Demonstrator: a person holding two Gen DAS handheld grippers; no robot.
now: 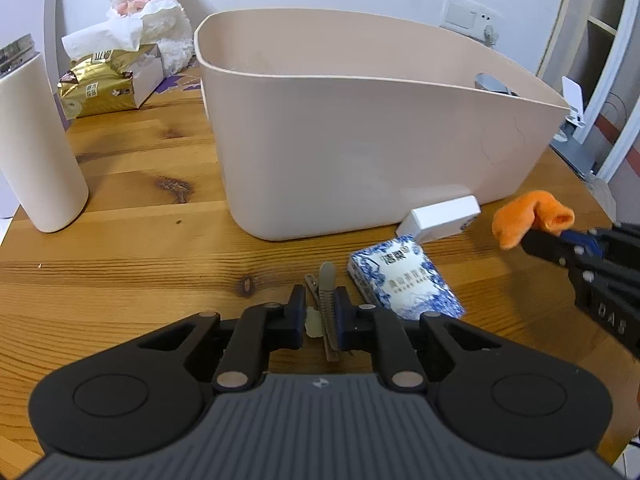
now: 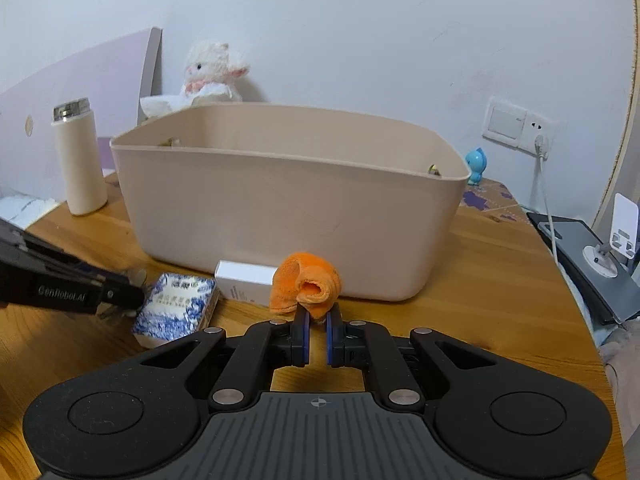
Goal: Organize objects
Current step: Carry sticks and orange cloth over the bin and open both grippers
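Note:
A beige plastic bin (image 1: pixel 360 152) stands on the wooden table (image 1: pixel 140 240); it also shows in the right wrist view (image 2: pixel 288 208). My left gripper (image 1: pixel 318 312) is shut on a grey-brown hair clip (image 1: pixel 327 300) low over the table in front of the bin. My right gripper (image 2: pixel 316 332) is shut on a rolled orange cloth (image 2: pixel 306 286), held above the table before the bin; the cloth also shows in the left wrist view (image 1: pixel 528 216). A blue-and-white tissue pack (image 1: pixel 404 284) and a white box (image 1: pixel 440 218) lie between the grippers.
A white thermos (image 1: pixel 36 148) stands at the left. A gold tissue pack (image 1: pixel 96 84) and a plush lamb (image 1: pixel 148 12) sit behind it. A blue figurine (image 2: pixel 476 164), a wall socket (image 2: pixel 520 126) with cable and a phone stand (image 2: pixel 612 240) are at the right.

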